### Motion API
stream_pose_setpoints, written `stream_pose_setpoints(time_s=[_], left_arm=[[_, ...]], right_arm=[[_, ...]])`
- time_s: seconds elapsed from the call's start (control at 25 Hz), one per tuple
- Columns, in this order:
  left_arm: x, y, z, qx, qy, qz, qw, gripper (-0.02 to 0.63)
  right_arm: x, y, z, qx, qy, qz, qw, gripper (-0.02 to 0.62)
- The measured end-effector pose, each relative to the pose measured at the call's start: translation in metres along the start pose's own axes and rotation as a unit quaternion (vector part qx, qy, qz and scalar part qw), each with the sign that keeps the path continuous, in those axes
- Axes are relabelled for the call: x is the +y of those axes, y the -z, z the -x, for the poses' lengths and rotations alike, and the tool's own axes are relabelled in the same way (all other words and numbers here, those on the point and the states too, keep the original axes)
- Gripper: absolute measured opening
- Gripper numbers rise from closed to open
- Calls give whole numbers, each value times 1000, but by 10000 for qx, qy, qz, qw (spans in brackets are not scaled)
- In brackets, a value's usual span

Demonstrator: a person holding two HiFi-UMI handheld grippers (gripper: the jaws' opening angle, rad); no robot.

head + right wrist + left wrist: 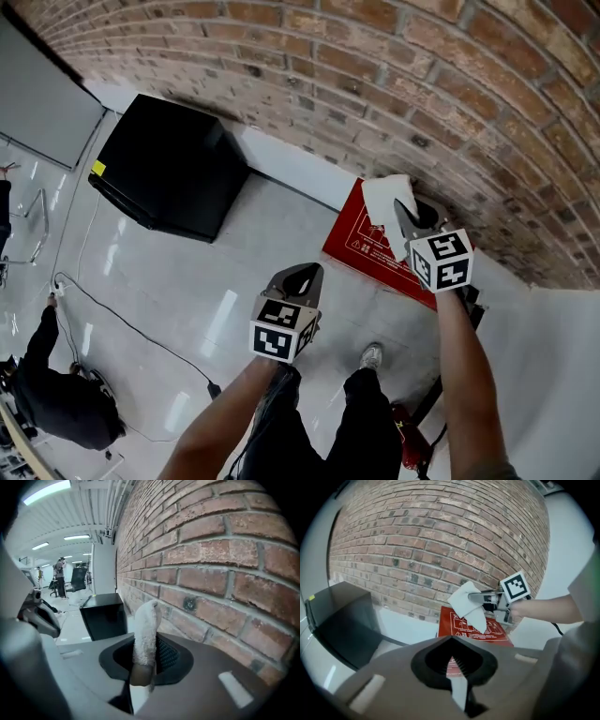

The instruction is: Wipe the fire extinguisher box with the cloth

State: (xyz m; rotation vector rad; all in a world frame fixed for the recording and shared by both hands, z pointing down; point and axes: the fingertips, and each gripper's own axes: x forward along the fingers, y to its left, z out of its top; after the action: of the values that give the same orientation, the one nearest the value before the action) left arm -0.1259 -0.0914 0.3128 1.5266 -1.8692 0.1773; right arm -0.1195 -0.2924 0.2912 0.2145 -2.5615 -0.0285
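- Two tools are in play. The right tool [143, 660] is clenched on the white cloth [145, 630], which stands up out of its jaws. The left tool [452, 656] has its jaws pressed together on nothing.
- One red fire extinguisher box [361, 242] lies on the floor against the brick wall [394, 84]. The right tool hangs over its far end, close to the bricks.
- In the left gripper view the cloth's loose corner droops toward the printed red lid. Whether it touches the lid cannot be told.
- The step in hand looks like bringing the cloth to the box, with wiping not clearly begun.
- The next move probably calls for lowering the right tool until the cloth lies flat on the lid, then sweeping across it without scraping the jaws on the wall.
- The left tool waits well apart from the box, above the floor.
- Counted: one cloth, one red box, one black cabinet [173, 173] beside it, and one person crouched [56, 394] at the far left.
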Motion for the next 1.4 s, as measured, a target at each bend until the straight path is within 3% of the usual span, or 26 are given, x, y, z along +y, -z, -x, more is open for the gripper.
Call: stream_pose_setpoints(time_s=[0.12, 0.32, 0.56, 0.88, 1.0, 1.16, 1.4], left_arm=[[7, -1, 2, 24, 33, 3, 10000, 0], [28, 8, 7, 80, 3, -18, 10000, 0], [42, 31, 14, 207, 35, 120, 9997, 0], [43, 39, 22, 88, 318, -122, 9994, 0], [45, 54, 21, 44, 373, -173, 9991, 0], [57, 83, 15, -143, 291, -195, 9993, 0], [68, 129, -20, -495, 234, -321, 9980, 0]], right_arm=[[-13, 5, -38, 311, 73, 80, 9995, 86], [22, 26, -68, 740, -400, 122, 9964, 86], [90, 44, -55, 1010, -1113, 273, 9883, 84], [182, 69, -18, 1004, -1498, 275, 9832, 84], [200, 79, -5, 847, -1392, 264, 9863, 84], [206, 86, -1, 267, -827, 729, 9935, 86], [212, 121, -24, -523, -491, 1515, 9859, 84]])
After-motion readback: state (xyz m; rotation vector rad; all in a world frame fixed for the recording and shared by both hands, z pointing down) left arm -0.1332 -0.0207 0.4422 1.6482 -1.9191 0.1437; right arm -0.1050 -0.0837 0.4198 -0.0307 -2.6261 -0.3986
